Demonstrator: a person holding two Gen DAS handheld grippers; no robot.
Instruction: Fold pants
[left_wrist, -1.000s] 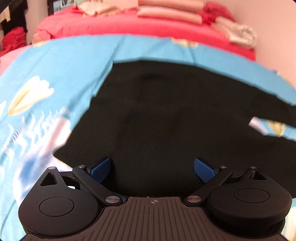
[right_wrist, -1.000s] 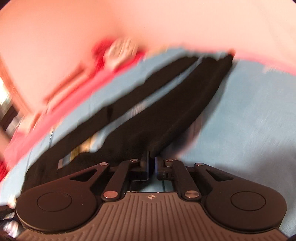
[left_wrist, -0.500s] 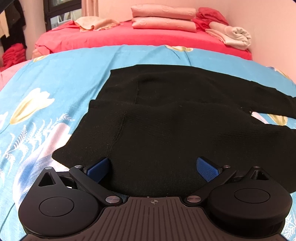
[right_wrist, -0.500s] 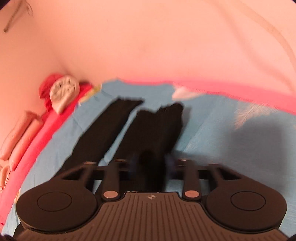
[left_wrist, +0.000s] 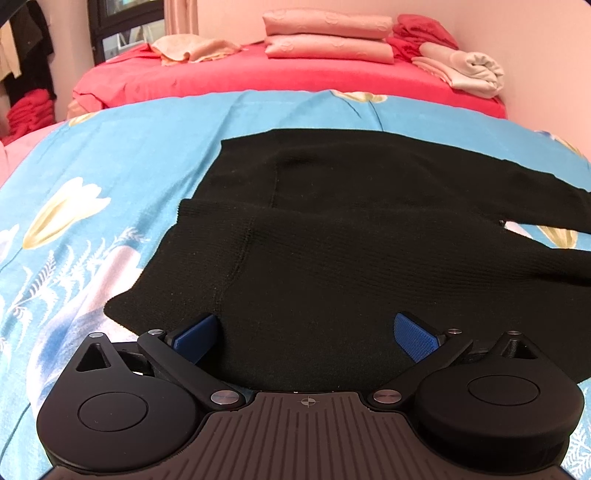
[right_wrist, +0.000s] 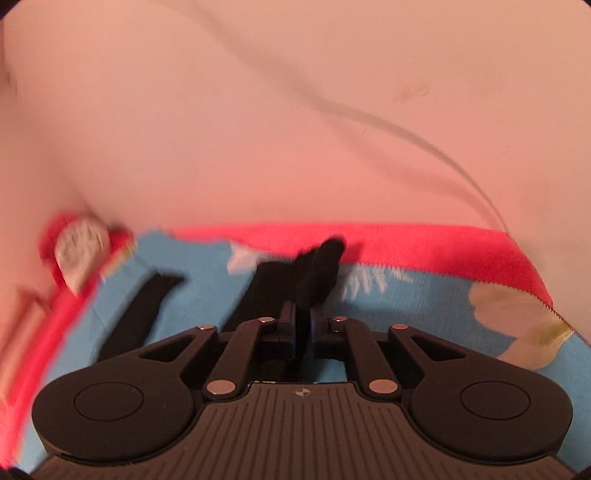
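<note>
Over the last second the right claw (right_wrist: 303, 325), clamped on a leg cuff of the black knit pants (left_wrist: 332, 258), has lifted it off the blue floral bedspread (left_wrist: 110, 166), beginning a fold, while the left claw (left_wrist: 306, 332) hovers spread wide over the waist.

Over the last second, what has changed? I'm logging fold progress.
The right tool kept its grip on a leg of the black pants and drew back toward the hem, lifting it. The left tool stayed open over the waist end on the blue bedspread.
</note>
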